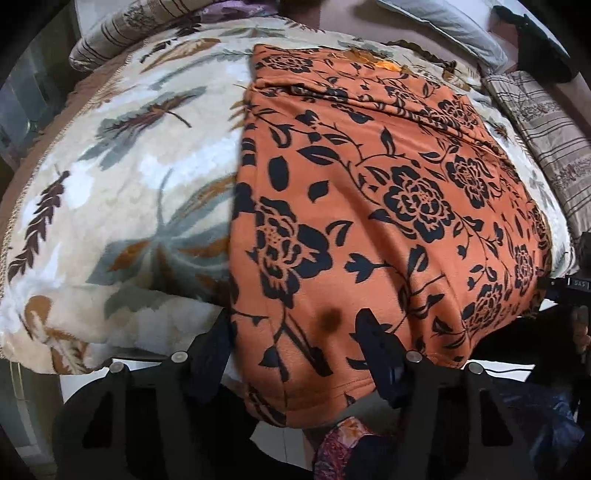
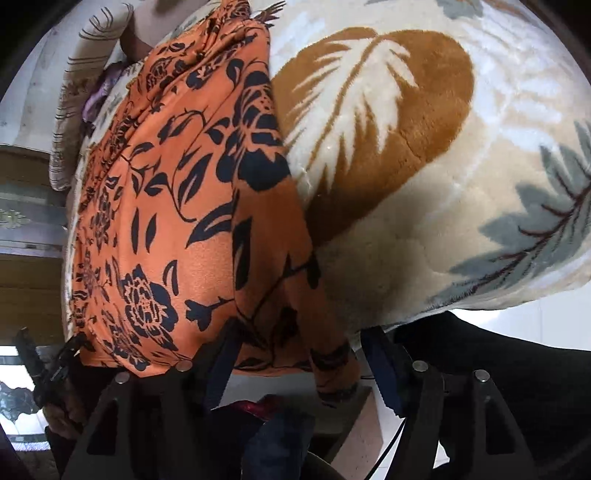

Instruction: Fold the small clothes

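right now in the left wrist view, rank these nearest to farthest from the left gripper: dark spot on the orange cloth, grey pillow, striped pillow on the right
1. dark spot, between the left gripper fingers
2. striped pillow, right edge, midway
3. grey pillow, top, far end

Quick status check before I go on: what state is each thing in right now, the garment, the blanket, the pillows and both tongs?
Orange floral garment: spread on the blanket, near hem hanging over the bed edge.
Blanket: laid out under the garment.
Striped pillows: lying at the far side.
Left tongs: open, straddling the hem.
Right tongs: open, at the garment's near corner.
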A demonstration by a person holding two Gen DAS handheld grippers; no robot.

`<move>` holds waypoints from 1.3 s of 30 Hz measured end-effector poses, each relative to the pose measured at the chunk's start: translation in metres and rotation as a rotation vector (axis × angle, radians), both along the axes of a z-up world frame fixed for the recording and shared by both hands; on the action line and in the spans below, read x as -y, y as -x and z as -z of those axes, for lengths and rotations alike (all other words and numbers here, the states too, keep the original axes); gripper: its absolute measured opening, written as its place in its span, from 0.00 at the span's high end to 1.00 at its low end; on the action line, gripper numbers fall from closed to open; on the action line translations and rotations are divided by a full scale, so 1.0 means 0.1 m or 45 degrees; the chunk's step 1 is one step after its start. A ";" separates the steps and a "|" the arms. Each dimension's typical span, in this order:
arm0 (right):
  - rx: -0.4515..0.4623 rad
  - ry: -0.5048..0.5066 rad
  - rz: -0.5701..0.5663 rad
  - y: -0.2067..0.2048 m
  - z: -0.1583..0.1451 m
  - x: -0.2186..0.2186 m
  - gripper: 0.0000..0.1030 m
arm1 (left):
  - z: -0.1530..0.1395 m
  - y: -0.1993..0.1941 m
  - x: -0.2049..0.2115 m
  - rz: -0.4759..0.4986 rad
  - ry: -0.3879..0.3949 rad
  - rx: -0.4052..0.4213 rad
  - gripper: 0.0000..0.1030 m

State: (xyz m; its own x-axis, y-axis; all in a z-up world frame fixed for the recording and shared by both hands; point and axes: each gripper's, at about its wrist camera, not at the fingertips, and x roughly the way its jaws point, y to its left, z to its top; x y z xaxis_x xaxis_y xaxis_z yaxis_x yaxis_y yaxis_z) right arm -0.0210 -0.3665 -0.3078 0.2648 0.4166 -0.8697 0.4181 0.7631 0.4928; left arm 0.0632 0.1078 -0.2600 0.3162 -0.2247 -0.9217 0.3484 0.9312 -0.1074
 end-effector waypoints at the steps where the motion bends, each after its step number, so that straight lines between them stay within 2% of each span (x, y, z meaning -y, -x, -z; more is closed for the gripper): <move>1: 0.010 -0.014 -0.015 0.02 -0.01 0.00 0.51 | 0.00 -0.01 0.00 0.006 -0.002 0.003 0.35; 2: 0.018 -0.020 -0.043 0.03 -0.02 0.00 0.60 | 0.00 -0.01 0.01 0.013 -0.001 0.005 0.36; 3: 0.031 -0.007 -0.095 0.05 -0.07 -0.04 0.75 | -0.01 0.00 0.00 0.016 0.008 0.009 0.49; 4: 0.037 0.025 -0.133 0.05 -0.11 -0.08 0.86 | -0.03 0.00 -0.01 0.014 0.021 0.010 0.68; 6: 0.065 0.089 -0.234 0.07 -0.27 -0.19 0.88 | -0.04 -0.02 -0.06 0.002 0.040 0.006 0.84; 7: 0.078 0.096 -0.256 0.08 -0.34 -0.22 0.89 | -0.05 -0.03 -0.09 0.001 0.056 0.001 0.89; 11: 0.208 0.045 -0.305 0.06 -0.74 -0.25 0.92 | -0.18 -0.05 -0.15 0.029 0.170 -0.007 0.91; 17: 0.456 -0.059 -0.255 -0.08 -1.26 -0.25 0.92 | -0.36 -0.11 -0.13 0.080 0.227 0.046 0.91; 20: 0.465 -0.052 -0.238 -0.17 -1.24 -0.33 0.92 | -0.20 -0.14 -0.10 0.087 0.168 -0.008 0.90; 23: 0.382 -0.029 -0.257 -0.25 -1.08 -0.41 0.92 | -0.03 -0.13 -0.09 0.093 0.120 -0.058 0.89; 26: 0.361 -0.029 -0.259 -0.30 -1.09 -0.33 0.92 | -0.07 -0.12 -0.12 0.101 0.155 -0.032 0.91; 29: 0.418 -0.016 -0.246 -0.41 -1.25 -0.26 0.92 | -0.27 -0.18 -0.14 0.139 0.209 0.013 0.92; 32: 0.493 -0.003 -0.211 -0.56 -1.47 -0.14 0.93 | -0.60 -0.39 -0.14 0.160 0.289 0.070 0.93; 35: 0.579 0.042 -0.137 -0.86 -1.69 0.07 0.93 | -0.92 -0.75 -0.15 0.160 0.367 0.134 0.93; 39: 0.686 0.042 0.036 -1.34 -1.84 0.50 0.94 | -1.20 -1.37 0.00 0.159 0.380 0.191 0.93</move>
